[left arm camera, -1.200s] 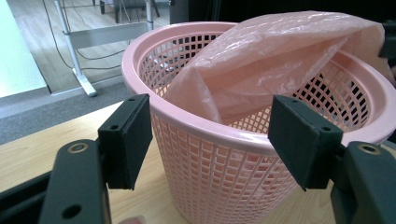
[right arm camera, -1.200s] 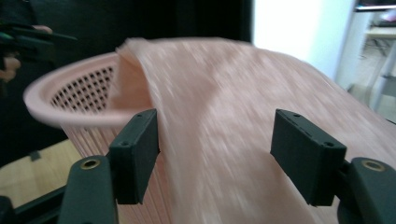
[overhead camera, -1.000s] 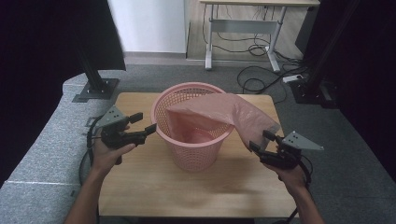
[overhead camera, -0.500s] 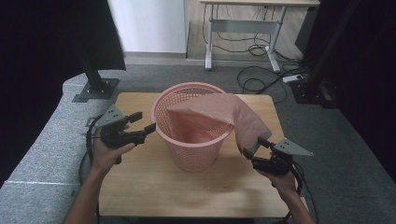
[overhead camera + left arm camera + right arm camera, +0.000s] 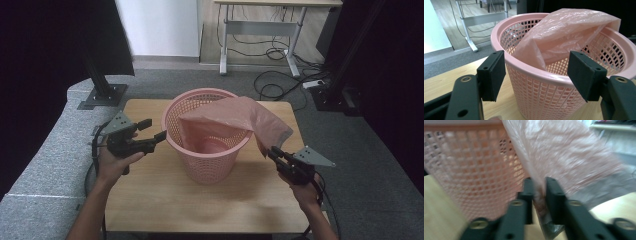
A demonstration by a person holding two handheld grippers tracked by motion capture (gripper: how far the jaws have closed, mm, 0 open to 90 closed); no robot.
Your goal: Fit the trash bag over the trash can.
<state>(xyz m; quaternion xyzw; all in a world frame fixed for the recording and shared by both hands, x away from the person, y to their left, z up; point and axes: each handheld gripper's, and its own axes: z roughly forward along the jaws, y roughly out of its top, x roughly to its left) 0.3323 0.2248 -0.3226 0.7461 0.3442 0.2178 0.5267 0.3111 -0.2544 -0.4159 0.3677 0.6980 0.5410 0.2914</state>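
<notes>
The pink bag (image 5: 235,117) lies half in the basket (image 5: 207,150) at the middle of the counter (image 5: 165,200), its loose end draped over the right rim. The right tool (image 5: 274,154) pinches that hanging edge low beside the basket, probably to pull the bag over the rim. The left tool (image 5: 152,131) waits wide open, empty, level, aimed at the basket's left side, likely to steady it

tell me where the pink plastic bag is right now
In the high view the pink plastic bag drapes over the right rim of the pink basket at table centre, its lower edge pinched by the right gripper.
</notes>
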